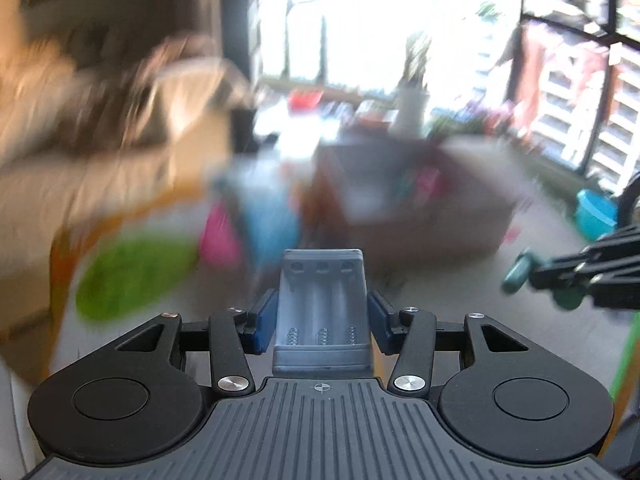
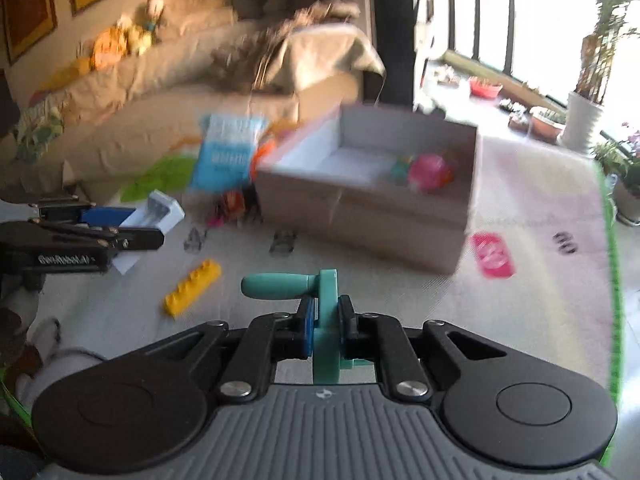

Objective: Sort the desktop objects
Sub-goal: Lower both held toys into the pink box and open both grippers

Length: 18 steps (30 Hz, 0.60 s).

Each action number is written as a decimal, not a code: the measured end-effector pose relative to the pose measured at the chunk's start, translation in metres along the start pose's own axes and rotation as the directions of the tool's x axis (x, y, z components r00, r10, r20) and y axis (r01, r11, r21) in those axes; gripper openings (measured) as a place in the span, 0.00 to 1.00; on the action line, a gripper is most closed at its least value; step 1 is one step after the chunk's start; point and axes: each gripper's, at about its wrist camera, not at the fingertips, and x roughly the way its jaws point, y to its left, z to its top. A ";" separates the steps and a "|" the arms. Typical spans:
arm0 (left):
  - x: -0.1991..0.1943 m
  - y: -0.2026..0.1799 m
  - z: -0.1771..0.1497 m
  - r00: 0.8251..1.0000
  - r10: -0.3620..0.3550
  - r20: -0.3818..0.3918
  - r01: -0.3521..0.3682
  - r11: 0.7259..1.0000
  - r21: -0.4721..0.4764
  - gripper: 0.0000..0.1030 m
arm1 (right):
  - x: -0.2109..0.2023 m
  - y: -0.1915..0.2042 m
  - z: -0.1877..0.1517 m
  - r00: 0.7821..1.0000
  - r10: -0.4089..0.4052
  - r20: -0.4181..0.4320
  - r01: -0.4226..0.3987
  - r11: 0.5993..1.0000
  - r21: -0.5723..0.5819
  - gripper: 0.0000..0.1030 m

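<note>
Up front in the left wrist view, the left gripper [image 1: 321, 316] has its jaws closed onto the sides of a grey battery holder [image 1: 322, 312], whose three empty slots with springs face up. Beyond it the room is badly blurred: a brown cardboard box [image 1: 420, 208] sits ahead, with a blue packet [image 1: 272, 228] and a pink shape to its left. At the right edge the right gripper [image 1: 532, 276] shows side-on, carrying a teal piece [image 1: 518, 276].

Over in the right wrist view, the right gripper [image 2: 326, 318] is clamped narrowly on a teal crank handle [image 2: 326, 320], its grip sticking out to the left. Ahead stands the open cardboard box [image 2: 360, 208] with colourful balls [image 2: 428, 172] inside. A yellow toy brick [image 2: 193, 288] lies on the mat [image 2: 400, 292] at left, a pink card [image 2: 493, 255] right of the box, and a blue packet [image 2: 226, 152] left of it. The left gripper [image 2: 138, 224] enters from the left holding the battery holder [image 2: 154, 216].
</note>
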 end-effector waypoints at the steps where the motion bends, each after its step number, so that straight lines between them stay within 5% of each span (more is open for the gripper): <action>1: -0.002 -0.005 0.013 0.999 -0.018 0.038 0.017 0.999 0.031 0.51 | -0.010 -0.005 0.006 1.000 -0.003 0.030 0.002 1.000 0.015 0.11; 5: 0.025 -0.030 0.063 0.987 -0.087 0.133 0.070 0.990 0.125 0.51 | -0.037 -0.020 0.032 0.988 -0.041 0.148 0.034 0.998 0.045 0.11; 9: 0.091 -0.045 0.089 0.992 -0.088 0.095 0.077 0.991 0.113 0.53 | -0.044 -0.034 0.054 0.971 -0.090 0.220 0.076 0.995 0.070 0.11; 13: 0.128 -0.044 0.083 0.996 -0.089 -0.001 0.089 0.994 0.063 0.61 | -0.029 -0.051 0.066 0.967 -0.138 0.215 0.115 0.987 0.114 0.11; 15: 0.119 -0.036 0.070 0.995 -0.098 -0.004 0.098 0.994 0.050 0.80 | -0.020 -0.060 0.068 0.967 -0.157 0.203 0.132 0.982 0.132 0.11; 18: 0.093 -0.026 0.046 0.998 -0.064 0.011 0.063 0.996 0.060 0.89 | -0.001 -0.070 0.068 0.972 -0.159 0.173 0.134 0.980 0.148 0.11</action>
